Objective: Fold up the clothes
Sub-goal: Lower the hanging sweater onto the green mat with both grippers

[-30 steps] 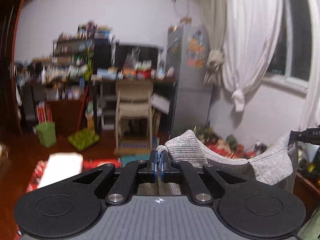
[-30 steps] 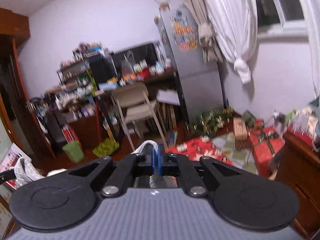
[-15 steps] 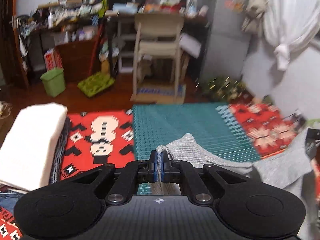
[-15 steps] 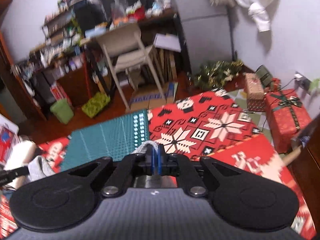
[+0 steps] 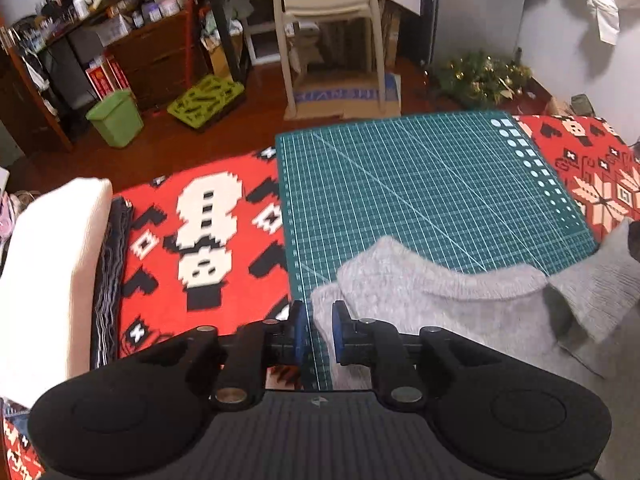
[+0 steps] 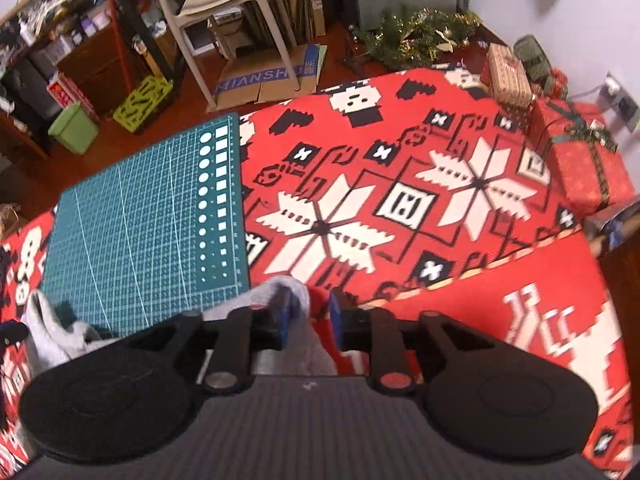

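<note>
Both tongs are spreading: the left tongs (image 5: 319, 332) and right tongs (image 6: 309, 320) let go of the grey garment (image 5: 440, 296), which lies on the green cutting mat (image 5: 420, 192).

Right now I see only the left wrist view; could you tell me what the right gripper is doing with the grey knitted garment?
Observer: On the right gripper the jaws are opening, with a fold of the grey knitted garment between them.
Operator: Is it over the green cutting mat?
Observer: No, just past its right edge, over the red patterned blanket.
Operator: Anything close by there?
Observer: A red wrapped gift box stands beyond the blanket's right side.
</note>
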Available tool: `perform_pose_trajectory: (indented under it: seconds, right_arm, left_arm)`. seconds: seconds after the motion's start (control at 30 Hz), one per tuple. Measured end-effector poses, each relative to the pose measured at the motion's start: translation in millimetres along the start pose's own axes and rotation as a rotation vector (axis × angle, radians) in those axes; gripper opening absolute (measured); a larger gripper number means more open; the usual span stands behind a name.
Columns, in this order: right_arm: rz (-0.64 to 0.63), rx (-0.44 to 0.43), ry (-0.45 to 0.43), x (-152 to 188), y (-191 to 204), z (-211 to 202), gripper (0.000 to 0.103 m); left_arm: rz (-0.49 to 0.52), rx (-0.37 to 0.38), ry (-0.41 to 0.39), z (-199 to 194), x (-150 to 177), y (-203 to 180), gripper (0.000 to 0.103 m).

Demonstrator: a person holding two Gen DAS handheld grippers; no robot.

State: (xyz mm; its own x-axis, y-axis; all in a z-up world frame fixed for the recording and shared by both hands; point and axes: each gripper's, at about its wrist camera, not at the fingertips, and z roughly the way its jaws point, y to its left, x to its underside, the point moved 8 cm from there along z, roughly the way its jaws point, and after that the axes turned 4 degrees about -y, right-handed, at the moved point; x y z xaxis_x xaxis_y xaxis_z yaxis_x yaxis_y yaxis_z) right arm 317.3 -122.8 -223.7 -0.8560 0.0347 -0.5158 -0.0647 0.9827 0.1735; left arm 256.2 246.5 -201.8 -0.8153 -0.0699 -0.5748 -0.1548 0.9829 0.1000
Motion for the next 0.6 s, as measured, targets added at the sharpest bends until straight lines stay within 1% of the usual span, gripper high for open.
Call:
perform_pose_trajectory:
  seconds: [0.03, 0.07, 0.17, 0.3, 0.43, 0.53, 0.6]
  right_arm:
    - [-0.019, 0.009, -0.004, -1.2, -0.5, -6.0, 0.031]
    - [-0.033, 0.014, -0.006, -2.1, -0.6, -11.7, 0.031]
    - [-0.071, -0.008, 0.013, 1.7, 6.1, -30.2, 0.031]
    - [-0.196, -0.061, 0.051, 19.2, 31.4, -52.8, 0.031]
    - [-0.293, -0.093, 0.116, 40.2, 57.0, -54.4, 0.031]
    - [-0.275, -0.108, 0.141, 39.0, 65.6, -44.5, 0.029]
    - [-0.233, -0.11, 0.147, 27.8, 65.6, -36.0, 0.024]
  left_arm:
    - [-0.01, 0.002, 0.012, -1.8, 0.8, 2.3, 0.018]
    - [-0.02, -0.002, 0.022, -4.9, 2.3, 5.4, 0.02]
    - [-0.059, -0.008, 0.048, -17.3, 6.6, 13.5, 0.021]
    - [-0.11, 0.005, 0.072, -33.9, 11.6, 14.6, 0.023]
    - [-0.143, 0.043, 0.102, -43.6, 17.4, 3.4, 0.025]
    - [-0.149, 0.052, 0.118, -45.7, 18.6, -5.2, 0.025]
    - [-0.153, 0.058, 0.123, -46.5, 17.1, -9.0, 0.025]
